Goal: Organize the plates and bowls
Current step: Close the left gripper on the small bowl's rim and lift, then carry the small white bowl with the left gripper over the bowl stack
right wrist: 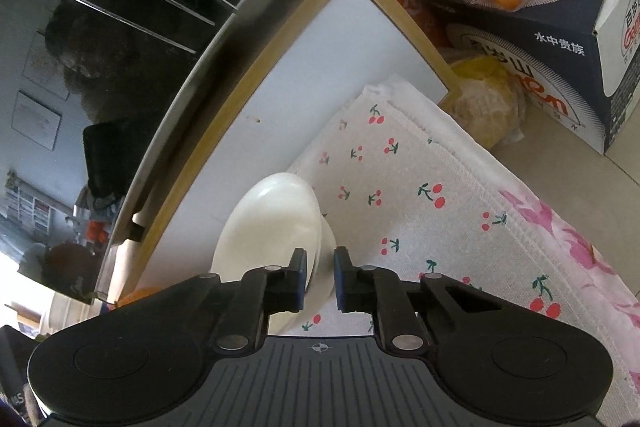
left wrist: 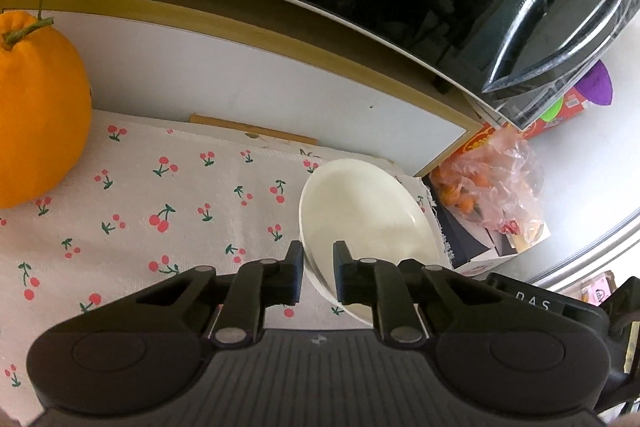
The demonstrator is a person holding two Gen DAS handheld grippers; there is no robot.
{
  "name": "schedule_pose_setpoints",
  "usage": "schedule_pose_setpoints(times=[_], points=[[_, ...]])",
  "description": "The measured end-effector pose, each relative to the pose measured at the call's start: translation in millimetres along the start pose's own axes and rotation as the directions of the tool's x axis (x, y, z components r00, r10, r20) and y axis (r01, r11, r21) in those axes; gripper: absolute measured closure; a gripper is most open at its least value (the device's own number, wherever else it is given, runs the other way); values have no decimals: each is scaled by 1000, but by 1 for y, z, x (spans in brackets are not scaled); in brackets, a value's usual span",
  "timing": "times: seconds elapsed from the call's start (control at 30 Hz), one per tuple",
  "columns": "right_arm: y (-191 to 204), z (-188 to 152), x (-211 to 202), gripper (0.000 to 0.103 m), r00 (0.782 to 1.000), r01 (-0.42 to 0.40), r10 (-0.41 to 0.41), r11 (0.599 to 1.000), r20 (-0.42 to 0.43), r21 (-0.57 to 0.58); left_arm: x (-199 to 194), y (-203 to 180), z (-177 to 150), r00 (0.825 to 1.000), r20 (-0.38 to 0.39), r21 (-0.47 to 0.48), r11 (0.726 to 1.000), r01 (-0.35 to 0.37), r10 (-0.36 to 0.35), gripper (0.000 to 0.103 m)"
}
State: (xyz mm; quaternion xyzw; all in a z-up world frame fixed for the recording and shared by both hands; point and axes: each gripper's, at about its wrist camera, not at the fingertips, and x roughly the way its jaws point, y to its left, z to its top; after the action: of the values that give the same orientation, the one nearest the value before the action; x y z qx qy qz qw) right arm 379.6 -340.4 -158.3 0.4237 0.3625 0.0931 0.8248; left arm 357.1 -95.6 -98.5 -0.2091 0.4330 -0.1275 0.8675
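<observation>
Left tongs [left wrist: 319,277] clamp rim of white round ceramic dish [left wrist: 368,203]; right tongs [right wrist: 320,277] clamp white glossy ceramic bowl [right wrist: 276,223]. Both above cherry-print cloth [left wrist: 168,203]. Step: carrying. Next: stack gently, probably.

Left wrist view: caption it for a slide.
Left tool grips the rim of a white plate on cherry-print cloth, beside a large orange.

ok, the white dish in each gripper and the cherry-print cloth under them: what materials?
White dish in the left gripper, a shallow plate: looks like glazed ceramic, glossy with soft highlights; melamine possible. White dish in the right gripper, a rounded bowl: same glossy white, sharp window glint. Cherry-print cloth: woven cotton-like fabric, matte, with visible ribbed weave and frayed edge.
</observation>
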Motion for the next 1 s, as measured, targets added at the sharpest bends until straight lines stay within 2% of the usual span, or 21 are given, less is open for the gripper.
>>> schedule_pose_setpoints(times=[0.3, 0.57, 1.0], points=[[8, 1, -11, 90, 1000, -1, 1, 1000, 10, -6, -9, -8, 0, 1000, 4, 21, 1000, -9, 9, 93], [27, -5, -33, 90, 1000, -10, 11, 999, 16, -35, -33, -13, -1, 1000, 20, 24, 1000, -17, 17, 93], [66, -9, -98, 90, 997, -46, 50, 997, 55, -66, -94, -40, -2, 998, 60, 55, 998, -12, 8, 93]])
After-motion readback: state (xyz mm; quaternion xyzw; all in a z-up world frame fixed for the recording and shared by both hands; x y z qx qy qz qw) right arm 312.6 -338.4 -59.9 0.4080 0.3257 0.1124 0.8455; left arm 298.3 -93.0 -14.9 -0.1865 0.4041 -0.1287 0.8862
